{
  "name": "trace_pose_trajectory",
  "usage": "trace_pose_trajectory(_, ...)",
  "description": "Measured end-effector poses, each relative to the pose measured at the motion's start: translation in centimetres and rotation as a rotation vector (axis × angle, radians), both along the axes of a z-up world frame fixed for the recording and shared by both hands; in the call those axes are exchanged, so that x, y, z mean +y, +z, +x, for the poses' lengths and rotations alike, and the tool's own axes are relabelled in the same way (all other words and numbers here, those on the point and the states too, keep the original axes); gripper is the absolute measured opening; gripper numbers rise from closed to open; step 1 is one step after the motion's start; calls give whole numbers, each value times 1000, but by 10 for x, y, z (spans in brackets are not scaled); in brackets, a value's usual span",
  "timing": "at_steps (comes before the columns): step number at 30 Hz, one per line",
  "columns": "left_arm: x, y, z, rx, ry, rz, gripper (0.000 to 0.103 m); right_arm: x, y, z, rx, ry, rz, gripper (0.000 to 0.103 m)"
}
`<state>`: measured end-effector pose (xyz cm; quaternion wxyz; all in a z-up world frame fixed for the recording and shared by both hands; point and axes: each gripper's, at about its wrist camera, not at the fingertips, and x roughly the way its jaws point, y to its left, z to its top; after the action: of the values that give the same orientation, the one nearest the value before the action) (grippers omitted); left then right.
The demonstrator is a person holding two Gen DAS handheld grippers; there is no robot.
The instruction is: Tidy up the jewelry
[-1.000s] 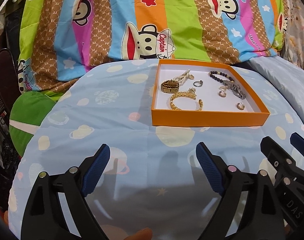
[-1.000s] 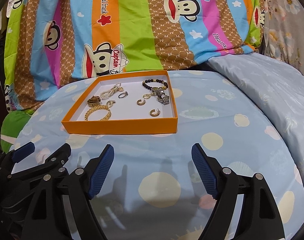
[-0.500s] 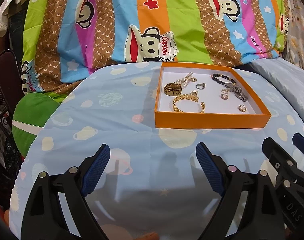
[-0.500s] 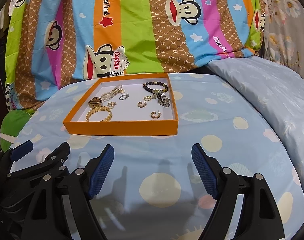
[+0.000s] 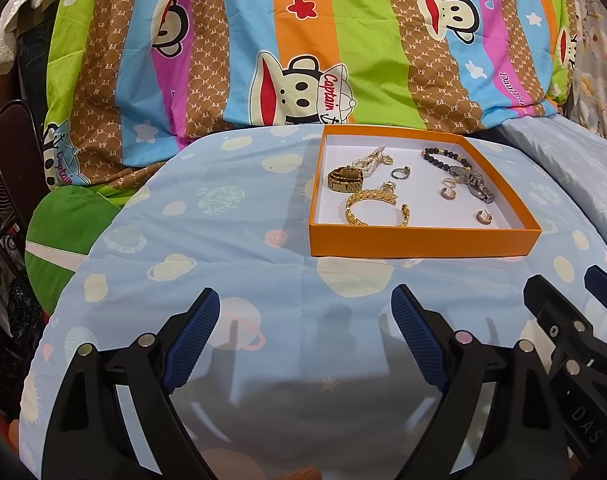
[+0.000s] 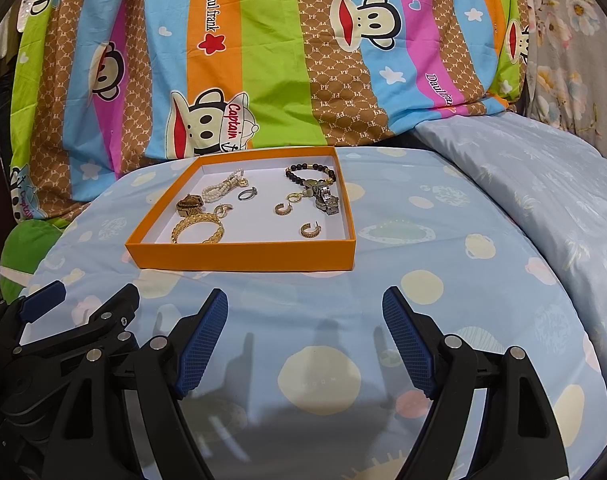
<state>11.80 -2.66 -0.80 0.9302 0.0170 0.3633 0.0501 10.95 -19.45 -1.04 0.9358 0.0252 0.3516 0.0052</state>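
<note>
Orange cardboard tray (image 5: 419,242) of jewellery sits ahead of you on the soft blue bedcover (image 5: 231,248); both tools hang short of it, empty.

Your left gripper (image 5: 305,328) and right gripper (image 6: 305,322) each have their blue pads spread wide with nothing between them. Inside the tray the pieces lie close: the gold cuff (image 5: 377,208) touches a small gold charm, the pearl strand (image 6: 223,188) lies against the gold watch (image 5: 345,179), and the dark bead bracelet (image 6: 309,172) meets the silver watch (image 6: 327,198). Reach for one and you likely drag its neighbour along. The small hoop earrings (image 6: 310,230) and thin ring (image 6: 247,194) may slip from wide pads. Press too hard on the light tray and it probably slides or tips on the yielding cover.
</note>
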Motion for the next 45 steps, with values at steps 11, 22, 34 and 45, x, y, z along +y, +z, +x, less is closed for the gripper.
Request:
trace_pose_trajectory(11, 0, 0, 0, 0, 0, 0, 85, 0, 0, 0, 0, 0, 0, 79)
trace_pose_trajectory(22, 0, -1, 0, 0, 0, 0, 85, 0, 0, 0, 0, 0, 0, 79)
trace_pose_trajectory(34, 4, 0, 1, -1, 11, 2, 90, 0, 0, 0, -1, 0, 1, 79)
trace_pose_trajectory(45, 6, 0, 1, 6, 30, 6, 94, 0, 1, 0, -1, -5, -3, 83)
